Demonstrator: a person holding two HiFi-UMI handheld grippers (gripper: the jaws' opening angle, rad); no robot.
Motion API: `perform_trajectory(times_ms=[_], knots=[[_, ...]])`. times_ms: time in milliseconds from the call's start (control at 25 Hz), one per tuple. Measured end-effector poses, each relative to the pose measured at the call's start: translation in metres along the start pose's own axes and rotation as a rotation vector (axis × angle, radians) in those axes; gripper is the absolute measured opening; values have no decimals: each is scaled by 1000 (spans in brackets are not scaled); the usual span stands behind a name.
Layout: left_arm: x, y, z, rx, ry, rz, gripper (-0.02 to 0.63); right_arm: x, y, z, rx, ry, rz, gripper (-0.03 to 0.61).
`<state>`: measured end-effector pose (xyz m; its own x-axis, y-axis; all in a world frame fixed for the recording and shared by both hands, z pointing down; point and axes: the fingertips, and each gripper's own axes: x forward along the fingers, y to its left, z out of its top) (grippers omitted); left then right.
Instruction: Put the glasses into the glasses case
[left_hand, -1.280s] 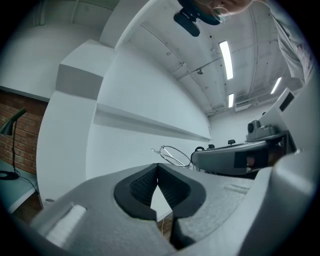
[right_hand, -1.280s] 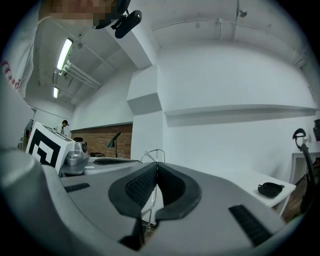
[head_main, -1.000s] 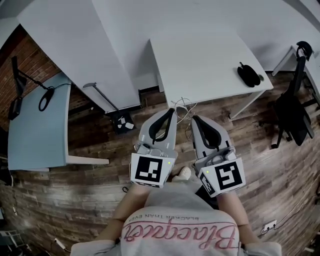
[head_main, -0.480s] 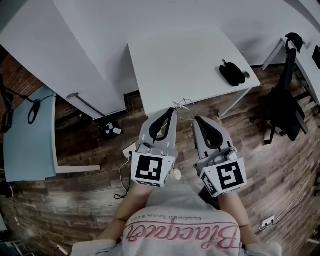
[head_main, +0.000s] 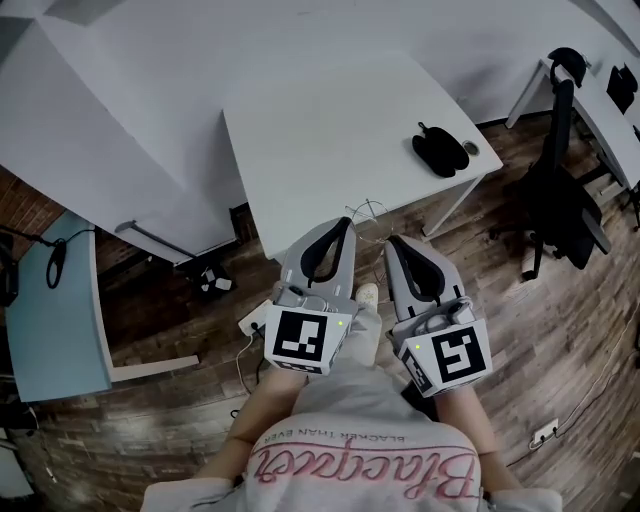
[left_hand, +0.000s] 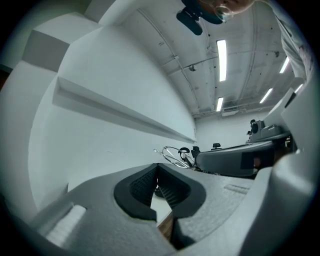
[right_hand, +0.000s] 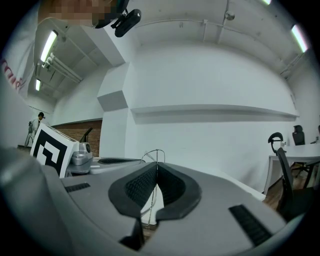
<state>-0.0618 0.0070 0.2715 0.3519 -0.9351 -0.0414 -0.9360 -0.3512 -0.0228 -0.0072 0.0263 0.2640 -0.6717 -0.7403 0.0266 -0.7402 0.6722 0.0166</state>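
Note:
Thin wire-framed glasses hang in the air just short of the white table's near edge. My right gripper is shut on them: in the right gripper view a wire of the glasses runs down between the closed pads of that gripper. My left gripper is beside it, shut with nothing in it; the glasses show just to its right. A black glasses case lies at the table's far right, well ahead of both grippers.
A small round object lies beside the case. A black office chair stands to the right beside another desk. A pale blue table is at the left. A power strip and cables lie on the wooden floor.
The table and case have slid down and left in the head view and look nearer as the person walks up. Both grippers keep their pose, the glasses still held.

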Motion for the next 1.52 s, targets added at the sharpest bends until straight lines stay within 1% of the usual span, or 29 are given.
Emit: perform_trajectory(times_ms=[200,400,560,840,1080,1320,1520], knots=[[37,-8,-2,10,1,-46,6,7,-37,0,-1,-4,-53,12],[75,-7,-14,12,23,-81,6,22,-76,-6,9,3,-101,12],[111,-2,-19,-1,26,-87,6,38,-107,-11,10,17,-124,12],[183,-15,-32,-13,57,-165,6,60,-173,-21,9,55,-189,12],[243,-26,-39,-49,75,-214,6,76,-235,-30,9,97,-236,12],[289,-21,-65,-82,131,-224,6,101,-283,-51,3,163,-254,12],[318,-16,-85,-93,177,-229,6,125,-314,-70,-33,211,-223,12]])
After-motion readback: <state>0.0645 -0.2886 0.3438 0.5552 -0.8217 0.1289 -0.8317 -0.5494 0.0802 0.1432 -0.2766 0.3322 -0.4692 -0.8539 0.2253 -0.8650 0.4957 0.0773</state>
